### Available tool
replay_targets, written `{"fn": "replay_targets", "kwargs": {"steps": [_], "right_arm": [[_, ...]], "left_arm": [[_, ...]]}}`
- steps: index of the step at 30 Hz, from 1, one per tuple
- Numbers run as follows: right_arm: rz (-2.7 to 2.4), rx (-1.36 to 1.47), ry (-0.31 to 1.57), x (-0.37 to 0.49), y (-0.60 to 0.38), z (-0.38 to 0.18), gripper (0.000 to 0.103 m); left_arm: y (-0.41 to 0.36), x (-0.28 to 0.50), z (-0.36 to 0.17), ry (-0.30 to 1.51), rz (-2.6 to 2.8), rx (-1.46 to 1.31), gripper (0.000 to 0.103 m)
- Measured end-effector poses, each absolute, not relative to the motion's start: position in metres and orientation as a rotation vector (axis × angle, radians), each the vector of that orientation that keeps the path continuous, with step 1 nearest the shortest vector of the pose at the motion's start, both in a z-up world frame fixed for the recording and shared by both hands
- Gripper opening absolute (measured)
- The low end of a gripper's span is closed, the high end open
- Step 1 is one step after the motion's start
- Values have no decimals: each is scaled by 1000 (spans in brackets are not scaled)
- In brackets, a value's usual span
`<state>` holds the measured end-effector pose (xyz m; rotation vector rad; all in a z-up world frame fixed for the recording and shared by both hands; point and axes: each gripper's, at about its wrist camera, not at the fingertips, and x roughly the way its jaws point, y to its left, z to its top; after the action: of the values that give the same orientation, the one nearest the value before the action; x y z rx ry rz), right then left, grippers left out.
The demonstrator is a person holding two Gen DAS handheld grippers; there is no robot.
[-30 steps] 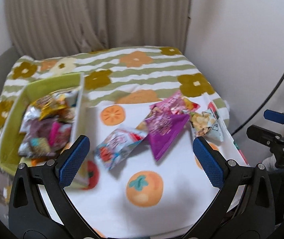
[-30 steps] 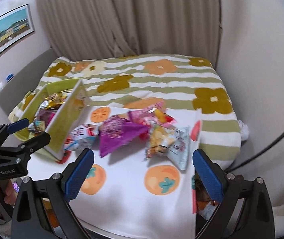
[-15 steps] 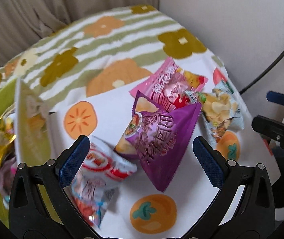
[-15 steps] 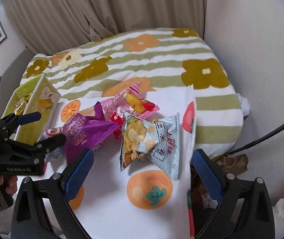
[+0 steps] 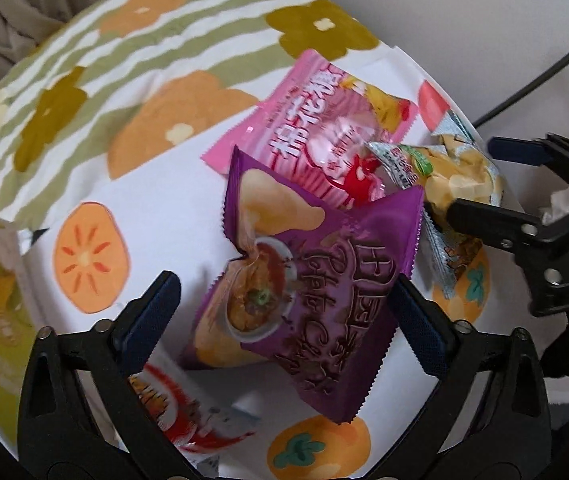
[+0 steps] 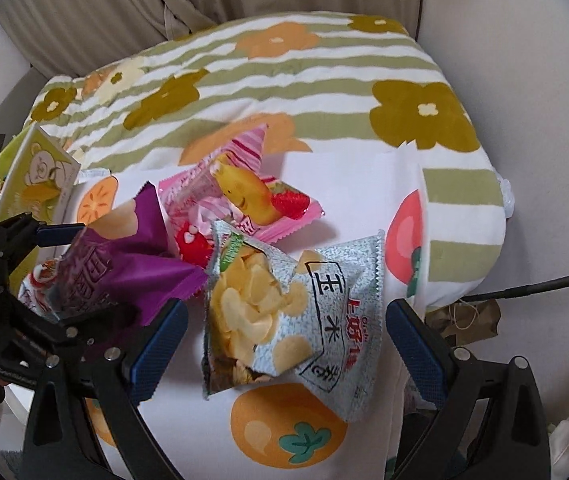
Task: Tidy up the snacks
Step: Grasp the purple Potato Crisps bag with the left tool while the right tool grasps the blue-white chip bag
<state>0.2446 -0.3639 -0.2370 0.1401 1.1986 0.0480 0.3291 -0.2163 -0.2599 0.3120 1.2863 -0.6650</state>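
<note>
Both grippers have dropped steeply toward the snack pile since a second ago, so two pickups look ready to start. My left gripper (image 5: 286, 300), jaws wide but just been closing a little, straddles the purple chip bag (image 5: 312, 276) without pressing it. My right gripper (image 6: 286, 330), jaws wide and empty, brackets the silver-grey chip bag (image 6: 292, 316). A pink candy bag (image 6: 244, 196) lies behind both on the bed (image 6: 284, 72); the green box (image 6: 42, 176) stands at far left.

The purple chip bag (image 5: 316, 280) carries "Potato Chips" in brown script beside large Chinese characters. The silver chip bag (image 6: 304, 320) bears black Chinese characters, red ones, and what looks like "Oishi". The pink packet (image 5: 316, 128) shows white Chinese characters.
</note>
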Motion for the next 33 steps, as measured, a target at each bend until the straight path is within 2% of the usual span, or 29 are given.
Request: {"fn": "replay_targets", "kwargs": {"steps": [1,3,8,11,21,23,28,33], "right_arm": [[51,144,1207,247,-364,-240,99],[52,159,1222,250,-365,-245,99],[38,136,1243,257,-362,-249,99],[41,106,1260,260,-360,-250,99],[76,44,1312,258,-352,-269,98],[83,48,1298,256,-352,-268,96],[94,52,1256,249,-350,-259,73],[99,60,1231,240,-350,-251,68]], "left_arm": [[-217,329,-262,1299,-682,300,88],[-218,330,-263,1302,-686,299,87],[-217,327,-259,1313,-694,288,74],[-212,324,-256,1319,-692,262,70],[-192,318,-250,1315,-636,181,68],[-192,319,-248,1307,-629,171,68],[-190,314,-238,1275,-620,162,68],[-190,304,-225,1241,-613,150,68]]}}
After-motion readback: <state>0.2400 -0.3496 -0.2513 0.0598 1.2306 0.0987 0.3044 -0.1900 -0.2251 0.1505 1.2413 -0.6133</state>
